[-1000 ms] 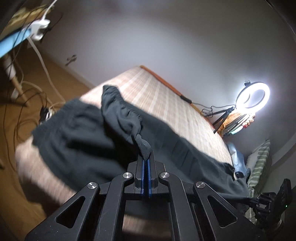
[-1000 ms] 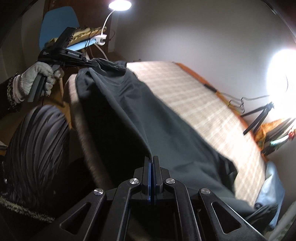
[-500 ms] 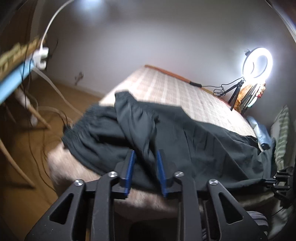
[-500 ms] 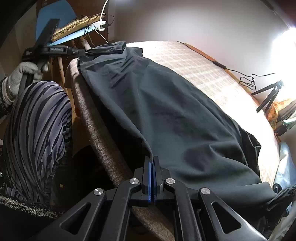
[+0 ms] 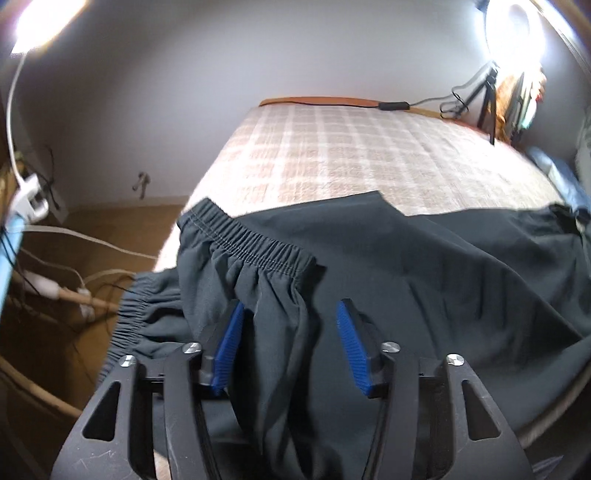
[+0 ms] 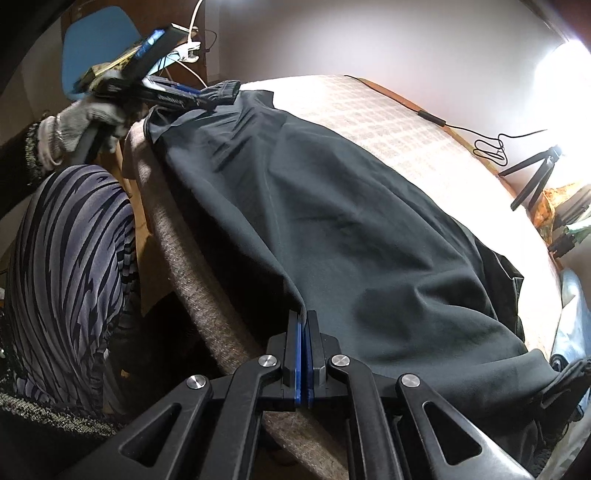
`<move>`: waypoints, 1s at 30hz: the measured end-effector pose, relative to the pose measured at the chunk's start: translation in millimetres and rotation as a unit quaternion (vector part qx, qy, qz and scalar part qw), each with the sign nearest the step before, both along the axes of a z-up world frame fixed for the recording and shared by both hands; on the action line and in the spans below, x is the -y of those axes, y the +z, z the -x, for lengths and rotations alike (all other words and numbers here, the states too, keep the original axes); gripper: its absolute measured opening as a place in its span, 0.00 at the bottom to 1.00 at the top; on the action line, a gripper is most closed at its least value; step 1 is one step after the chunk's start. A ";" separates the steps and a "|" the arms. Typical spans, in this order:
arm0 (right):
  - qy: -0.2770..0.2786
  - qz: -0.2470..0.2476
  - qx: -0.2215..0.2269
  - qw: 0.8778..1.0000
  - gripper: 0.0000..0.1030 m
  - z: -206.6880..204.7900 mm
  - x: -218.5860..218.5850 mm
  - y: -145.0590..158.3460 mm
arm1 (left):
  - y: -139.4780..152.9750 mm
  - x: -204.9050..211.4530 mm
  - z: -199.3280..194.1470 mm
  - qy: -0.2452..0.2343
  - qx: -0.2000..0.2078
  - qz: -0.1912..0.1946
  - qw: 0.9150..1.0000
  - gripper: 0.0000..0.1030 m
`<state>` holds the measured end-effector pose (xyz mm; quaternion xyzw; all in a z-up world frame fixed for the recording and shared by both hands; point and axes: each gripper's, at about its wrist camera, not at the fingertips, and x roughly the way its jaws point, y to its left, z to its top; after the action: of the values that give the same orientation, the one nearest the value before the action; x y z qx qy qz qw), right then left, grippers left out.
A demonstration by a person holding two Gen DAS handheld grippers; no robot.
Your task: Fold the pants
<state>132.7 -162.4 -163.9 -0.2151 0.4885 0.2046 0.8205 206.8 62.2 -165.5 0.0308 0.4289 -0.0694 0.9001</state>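
- The left gripper (image 5: 290, 341) was seen with its blue-padded fingers (image 5: 229, 343) spread wide, and nothing was gripped between them; dark fabric lay just under and between the pads.
- The right gripper (image 6: 304, 343) was seen with its fingers pressed flat together, and a fold of the pants' edge was pinched between them at the near side of the bed.
- The dark pants (image 6: 332, 221) were laid lengthwise along the near edge of the bed (image 5: 351, 155), with one gathered elastic waistband (image 5: 251, 243) folded over on top, and a second gathered edge was draped over the mattress corner.
- In the right wrist view, the left gripper (image 6: 207, 98) was seen at the far end of the garment, beside the waistband, held by a white-gloved left hand (image 6: 77, 125).
- The checked mattress cover was left bare beyond the pants.
- A ring light (image 5: 517, 27) on a tripod was seen at the far right of the bed, and a blue chair (image 6: 92, 48) and white cables at the left.
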 end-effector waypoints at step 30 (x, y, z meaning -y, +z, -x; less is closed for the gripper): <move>-0.016 0.014 0.017 1.000 0.00 0.7 1.6 16.1 | -24.8 -140.6 53.6 0.205 0.009 0.369 0.907 0.42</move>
<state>132.0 -163.9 -147.8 -0.2223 0.4807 0.1812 0.8287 153.2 202.8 -190.4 -0.3912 0.3611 -0.0365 0.8457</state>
